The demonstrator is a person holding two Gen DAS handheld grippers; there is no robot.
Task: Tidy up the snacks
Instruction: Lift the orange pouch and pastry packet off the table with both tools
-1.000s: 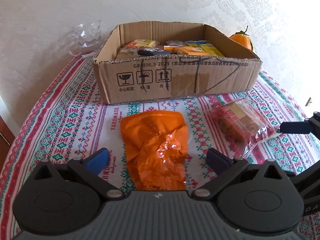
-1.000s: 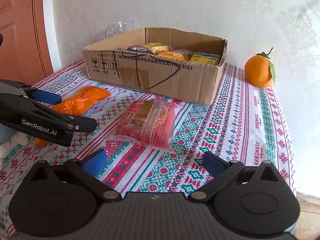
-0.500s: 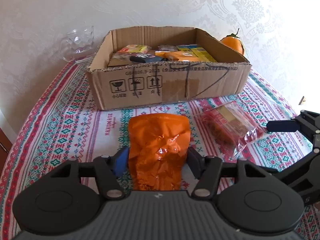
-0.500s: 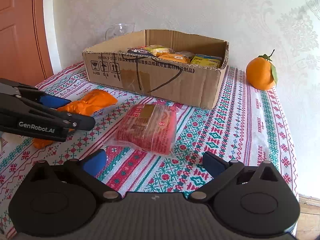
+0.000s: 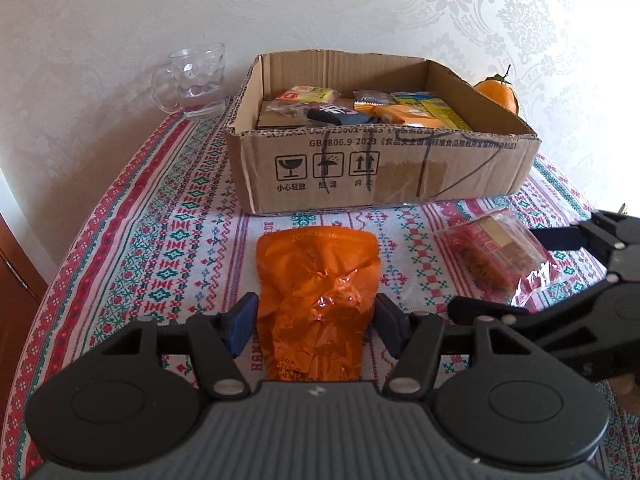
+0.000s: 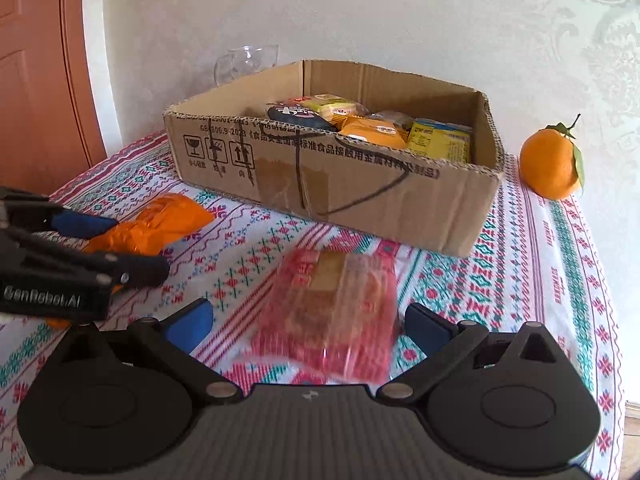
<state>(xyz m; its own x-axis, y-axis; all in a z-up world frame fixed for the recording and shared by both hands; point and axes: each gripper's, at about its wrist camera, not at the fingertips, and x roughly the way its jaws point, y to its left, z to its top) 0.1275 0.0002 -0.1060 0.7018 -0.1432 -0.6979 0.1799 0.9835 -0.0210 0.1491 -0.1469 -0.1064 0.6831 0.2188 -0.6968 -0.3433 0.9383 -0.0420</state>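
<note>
Closing since a second ago, left tongs [image 5: 316,322] now pinch the crinkled orange foil pouch [image 5: 318,296]. Right tongs [image 6: 306,320] stand apart, straddling the glossy red cellophane packet [image 6: 332,312] before the corrugated cardboard box [image 6: 360,184].

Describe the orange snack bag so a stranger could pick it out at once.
Find the open cardboard box on the patterned tablecloth. The orange snack bag lies flat in front of its printed side, left of a red clear-wrapped pack. It alone is crinkled, shiny solid orange foil, with the left gripper closed on its near end.
</note>
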